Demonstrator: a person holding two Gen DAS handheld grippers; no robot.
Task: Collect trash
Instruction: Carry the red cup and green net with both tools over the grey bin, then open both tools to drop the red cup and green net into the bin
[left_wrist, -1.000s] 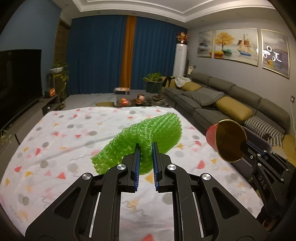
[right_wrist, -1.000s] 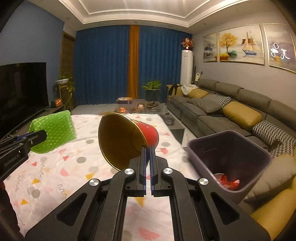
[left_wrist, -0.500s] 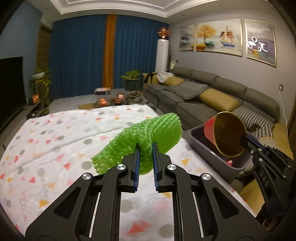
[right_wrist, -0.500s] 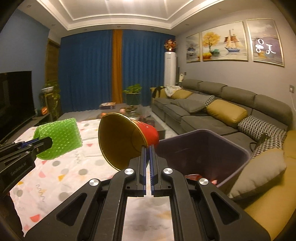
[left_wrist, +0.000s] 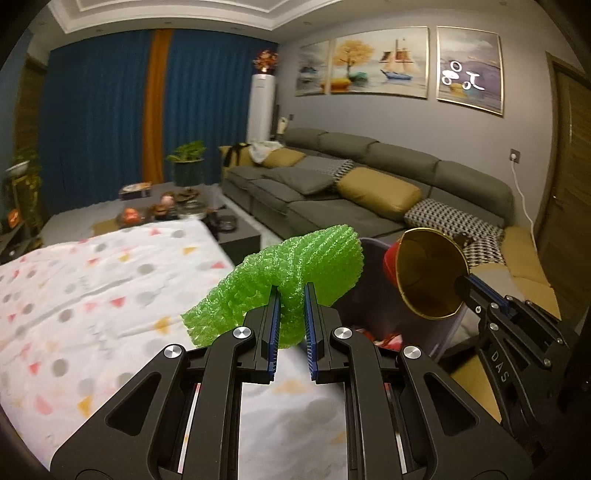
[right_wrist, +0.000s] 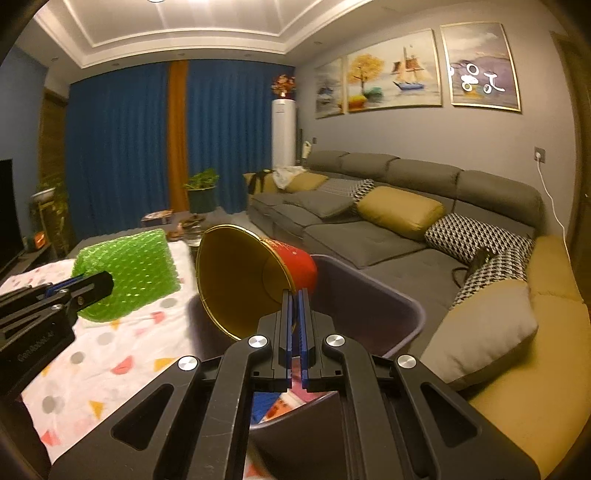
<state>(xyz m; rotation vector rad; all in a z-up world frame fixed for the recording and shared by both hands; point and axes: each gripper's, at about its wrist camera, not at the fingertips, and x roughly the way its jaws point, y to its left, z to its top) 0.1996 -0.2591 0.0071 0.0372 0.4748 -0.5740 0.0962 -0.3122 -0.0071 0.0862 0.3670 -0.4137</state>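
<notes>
The left gripper (left_wrist: 291, 291) has its fingers (left_wrist: 273, 306) clenched on a folded piece of green foam wrap (left_wrist: 295, 258), which bulges up and forward from between them; its long axis runs from lower left to upper right, the upper end reaching toward the bin (left_wrist: 369, 306). The right gripper (right_wrist: 294, 295) pinches the rim of a red cup with a gold inside (right_wrist: 240, 280), held tilted on its side, mouth turned back to the left and toward the camera, base pointing away over the bin (right_wrist: 369, 295). Compared with a second ago, both grippers have swung right: the cup was over the patterned desk (right_wrist: 110, 354) beside the bin and now hangs above the bin's opening, and the foam wrap has moved from mid-desk to the desk's edge, next to the bin. Red scraps (left_wrist: 384, 338) lie inside the bin.
</notes>
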